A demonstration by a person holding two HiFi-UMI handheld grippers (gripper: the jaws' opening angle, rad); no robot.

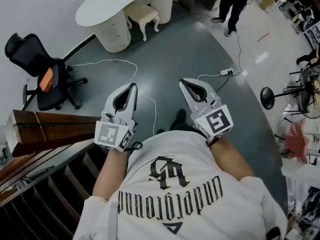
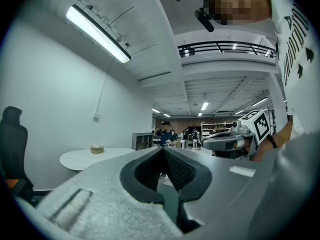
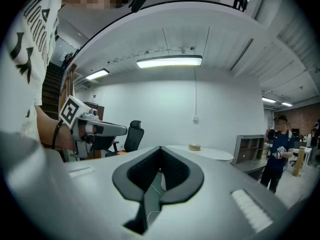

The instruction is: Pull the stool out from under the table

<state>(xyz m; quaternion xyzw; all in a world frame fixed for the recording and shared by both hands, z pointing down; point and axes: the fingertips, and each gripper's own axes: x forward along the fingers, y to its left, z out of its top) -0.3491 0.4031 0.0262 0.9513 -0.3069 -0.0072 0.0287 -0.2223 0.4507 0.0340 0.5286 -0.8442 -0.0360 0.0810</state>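
A cream stool (image 1: 143,17) with turned legs stands partly under the white curved table (image 1: 115,6) at the far end of the room. Both grippers are held in front of the person's chest, well short of the stool and pointing toward it. My left gripper (image 1: 133,86) is shut with nothing in it. My right gripper (image 1: 182,82) is shut and empty too. In the left gripper view the table (image 2: 95,157) shows far off beyond the closed jaws; in the right gripper view the table (image 3: 205,153) shows too. The stool is hidden in both gripper views.
A black office chair (image 1: 42,74) with an orange item stands at the left. A dark wooden stair rail (image 1: 45,129) runs along the lower left. White cables (image 1: 150,104) and a power strip (image 1: 227,72) lie on the grey floor. A person (image 1: 235,4) stands at the far right.
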